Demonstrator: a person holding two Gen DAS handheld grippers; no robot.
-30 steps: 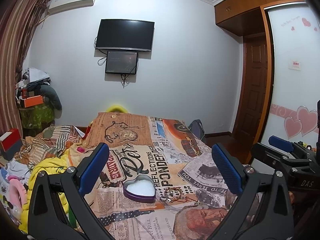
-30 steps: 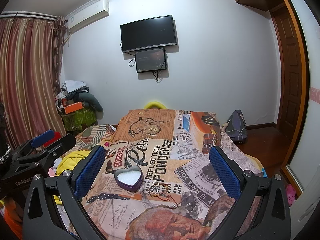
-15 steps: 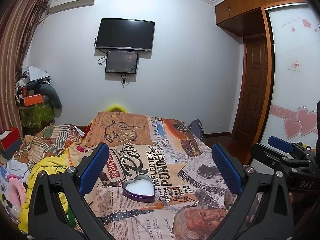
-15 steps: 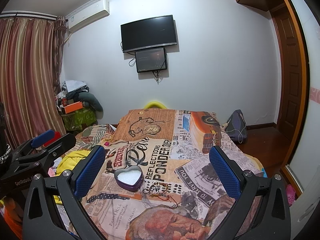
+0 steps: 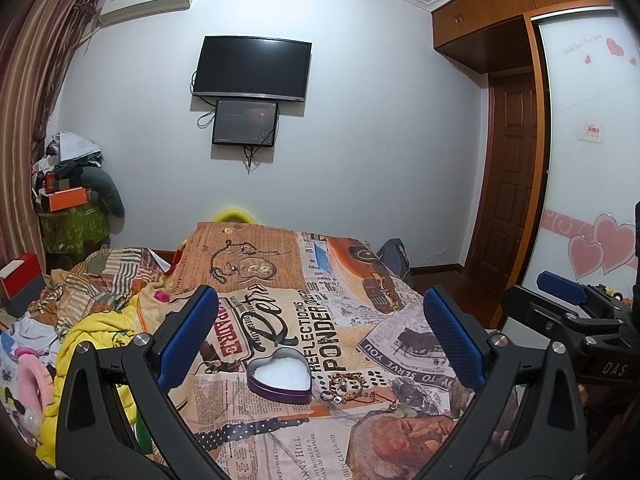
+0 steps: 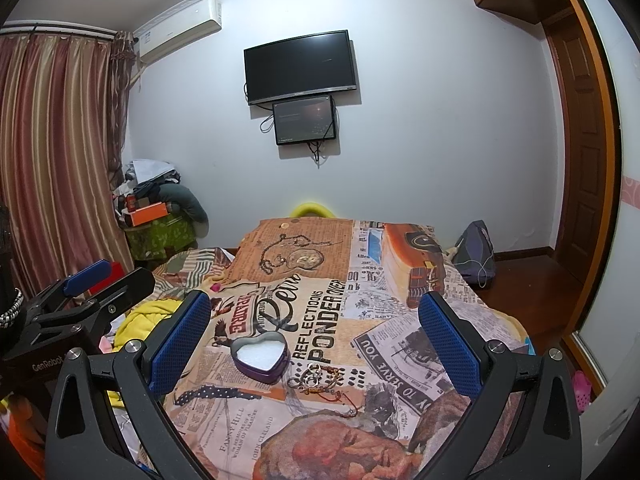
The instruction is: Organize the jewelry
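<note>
A purple heart-shaped tin (image 5: 279, 379) with white lining lies open on the newspaper-print bedspread (image 5: 400, 344); it also shows in the right wrist view (image 6: 261, 356). A small heap of jewelry (image 5: 347, 387), rings, beaded bracelets and a red cord, lies just right of the tin, and shows in the right wrist view (image 6: 320, 380). My left gripper (image 5: 320, 340) is open and empty, held above and short of the tin. My right gripper (image 6: 316, 340) is open and empty, likewise short of the jewelry. Each gripper shows at the edge of the other's view.
A yellow cloth (image 5: 92, 344) and striped bedding (image 5: 108, 276) are piled on the bed's left. A red box (image 5: 18, 284) sits far left. A dark bag (image 6: 476, 250) lies on the floor right of the bed. A wooden door (image 5: 508, 184) stands at right.
</note>
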